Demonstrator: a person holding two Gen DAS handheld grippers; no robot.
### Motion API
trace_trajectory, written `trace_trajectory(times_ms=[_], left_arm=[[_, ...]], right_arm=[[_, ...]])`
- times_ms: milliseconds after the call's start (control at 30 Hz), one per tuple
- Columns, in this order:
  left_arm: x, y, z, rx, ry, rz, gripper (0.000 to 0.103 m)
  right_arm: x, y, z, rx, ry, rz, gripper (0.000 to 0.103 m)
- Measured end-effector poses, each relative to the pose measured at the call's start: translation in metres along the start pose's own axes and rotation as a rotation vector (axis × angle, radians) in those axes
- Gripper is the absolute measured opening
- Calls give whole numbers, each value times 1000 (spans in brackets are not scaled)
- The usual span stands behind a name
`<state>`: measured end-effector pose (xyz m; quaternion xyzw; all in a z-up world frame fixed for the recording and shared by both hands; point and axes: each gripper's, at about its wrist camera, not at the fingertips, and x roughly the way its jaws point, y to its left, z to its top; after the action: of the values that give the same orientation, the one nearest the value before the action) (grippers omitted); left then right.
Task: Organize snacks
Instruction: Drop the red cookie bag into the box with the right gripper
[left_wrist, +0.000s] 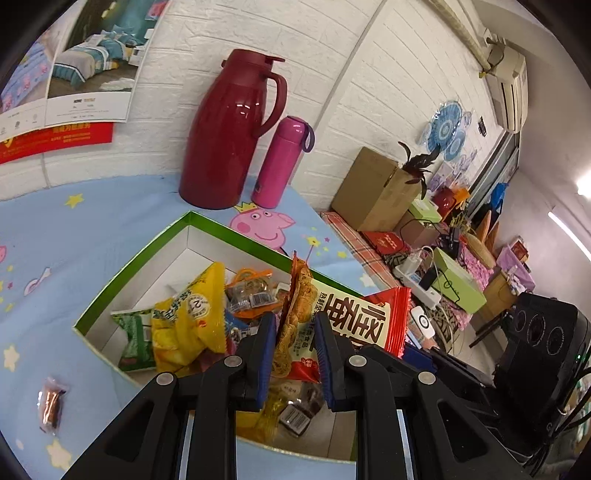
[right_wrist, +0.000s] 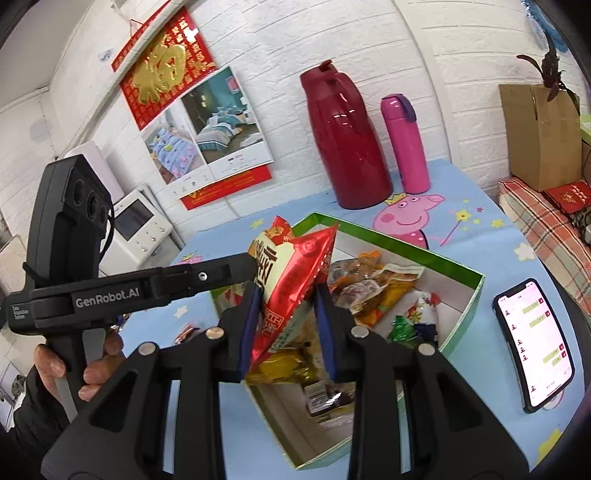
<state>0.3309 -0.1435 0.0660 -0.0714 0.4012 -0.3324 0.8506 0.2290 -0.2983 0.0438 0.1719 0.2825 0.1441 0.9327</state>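
A: Nearest first, what's the left gripper (left_wrist: 295, 347) got?

B: Blue-padded fingers (left_wrist: 266, 354) are pinched on the edge of a crinkly red-and-cream snack packet (left_wrist: 347, 317). The right gripper (right_wrist: 286, 325) has the same packet (right_wrist: 291, 280), clamped from the other end, so it hangs between the two over the box.

A: And the box?

B: It's a green-rimmed cardboard box (left_wrist: 147, 254), white inside, w/ straight walls and sharp corners. The near part is packed: a yellow foil bag (left_wrist: 188, 321), a green-and-white pack (left_wrist: 135, 339) and clear-wrapped small sweets (left_wrist: 251, 291). The far corner floor is bare, so there's open room there.

A: Anything outside it?

B: There's one small brown sweet in a clear wrapper (left_wrist: 50, 402) on the cloth, left of the box and apart from it. In the right wrist view a phone (right_wrist: 533, 343) lies flat w/ its screen lit, right of the box near the table edge. The person's hand (right_wrist: 74, 362) is wrapped round the left tool's grip.

A: What about the surface?

B: It's a soft blue cartoon tablecloth (left_wrist: 92, 221) w/ stars and a pig print. There's free cloth left of the box and beyond it.

A: And far off?

B: A glossy dark-red jug (left_wrist: 229, 129) and a slim pink flask (left_wrist: 280, 162) stand upright, just beside each other against the white brick wall.
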Motion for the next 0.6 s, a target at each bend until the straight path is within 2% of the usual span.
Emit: trace_trajectory(times_ms=[33,67,100,133,167,233,300,433,600], left_arm=[[9,1,1,3,11,9,26],[18,2,1,-4,26,24,41],[21,5,-2,-21,38,51,54],[24,10,-5,-47,35,88,79],[22,14,-9,-67,10,113,86],[20,22,-16,-90,-26,139,87],[19,30,-20,-105,-3,147,87],[7,37,-26,-90,-13,185,87],[-17,42,-34,-95,-35,195,87]], right_arm=[[4,-6,-1,-9,9,-34,36],[9,-11,-2,-18,26,-77,39],[13,-15,-5,-24,43,-115,56],[14,-19,-9,-26,45,-135,63],[13,-21,-13,-32,31,-138,68],[11,-23,-19,-44,24,-148,73],[13,-24,-23,-41,27,-153,80],[8,-18,-25,-26,18,-141,80],[-8,12,-21,-62,-22,-118,82]])
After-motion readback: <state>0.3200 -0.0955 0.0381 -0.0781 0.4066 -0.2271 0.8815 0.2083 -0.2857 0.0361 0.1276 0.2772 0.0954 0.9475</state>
